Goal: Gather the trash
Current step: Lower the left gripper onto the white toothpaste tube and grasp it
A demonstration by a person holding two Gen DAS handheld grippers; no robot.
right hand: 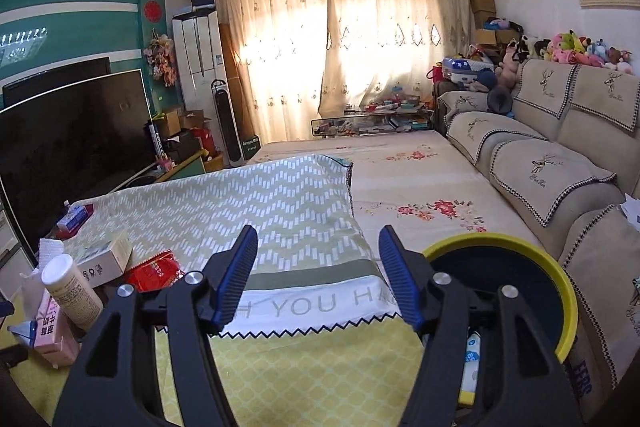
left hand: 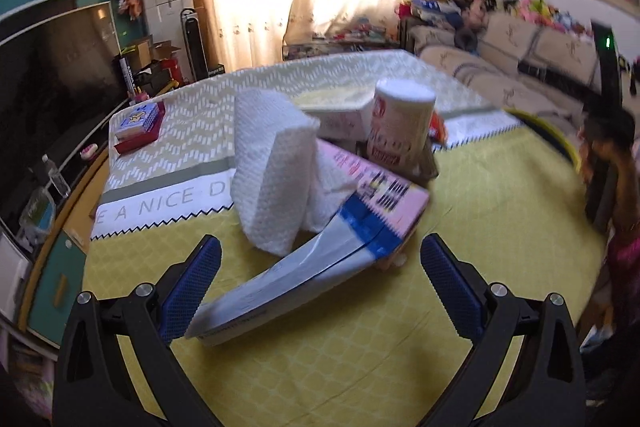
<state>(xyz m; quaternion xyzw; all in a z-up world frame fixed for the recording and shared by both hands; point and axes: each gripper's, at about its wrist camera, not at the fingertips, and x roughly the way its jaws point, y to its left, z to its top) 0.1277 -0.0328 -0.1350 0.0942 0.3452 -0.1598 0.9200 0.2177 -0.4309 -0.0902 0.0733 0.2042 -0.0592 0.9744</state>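
Observation:
A pink and blue tissue pack (left hand: 384, 199) lies tilted on the yellow tablecloth (left hand: 492, 227), with a white tissue (left hand: 272, 167) standing up out of it. My left gripper (left hand: 320, 239) is open around the pack's near end, its pads not pressing on it. Behind the pack stand a white bottle (left hand: 400, 123), a pale box (left hand: 340, 115) and a red packet (left hand: 438, 129). My right gripper (right hand: 319, 243) is open and empty above the table runner. A yellow-rimmed bin (right hand: 496, 241) sits just to its right, with a white and blue packet (right hand: 470, 355) inside. At the left of the right wrist view are the bottle (right hand: 72, 287), box (right hand: 104, 259), red packet (right hand: 156, 271) and pink pack (right hand: 52, 331).
A green chevron runner (right hand: 240, 203) covers the table's far half. A small stack of books (left hand: 138, 125) lies at its far left corner. A television (right hand: 68, 143) stands to the left and a sofa (right hand: 552, 167) to the right. A person (left hand: 612, 155) is at the table's right edge.

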